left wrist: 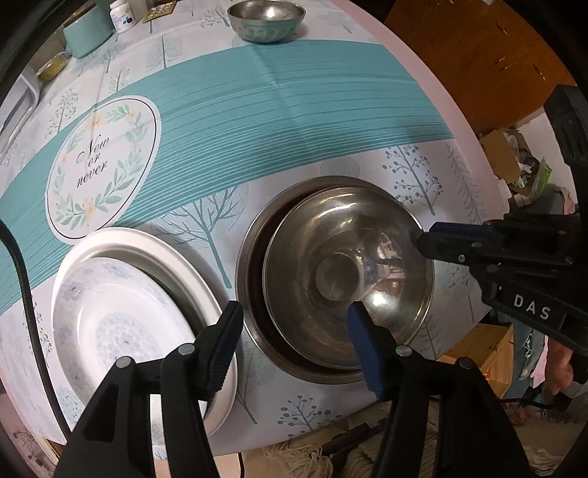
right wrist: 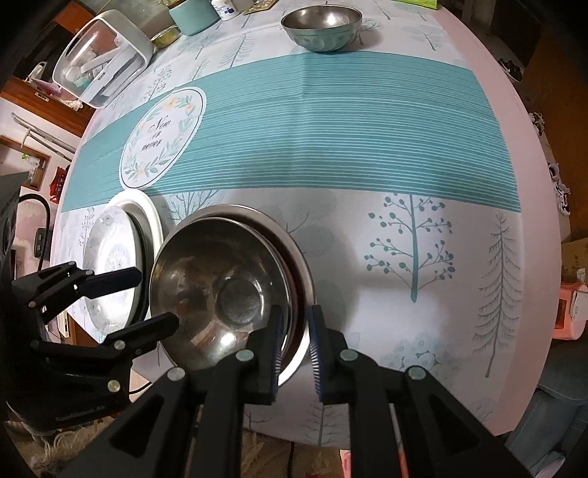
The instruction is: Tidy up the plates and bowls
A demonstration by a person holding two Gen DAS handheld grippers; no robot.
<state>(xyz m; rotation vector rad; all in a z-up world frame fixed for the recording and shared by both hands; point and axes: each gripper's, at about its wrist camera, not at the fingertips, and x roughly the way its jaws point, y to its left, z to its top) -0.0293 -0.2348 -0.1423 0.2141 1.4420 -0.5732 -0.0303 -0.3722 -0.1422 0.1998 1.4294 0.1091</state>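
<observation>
Tablecloth point(right wrist: 367, 128) bears nested steel bowls point(right wrist: 220, 279); right claw point(right wrist: 296, 342) grips rim, left claw point(left wrist: 294, 331) open.

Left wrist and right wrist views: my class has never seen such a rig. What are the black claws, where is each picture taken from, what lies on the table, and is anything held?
There is no robot. A person holds a two-finger gripper in each hand, and each carries a fisheye camera looking along its fingers. The left gripper is open above the dishes. The right gripper appears to pinch the rim of a steel bowl sitting inside a larger steel dish. The table also holds stacked white plates and a far steel bowl.
</observation>
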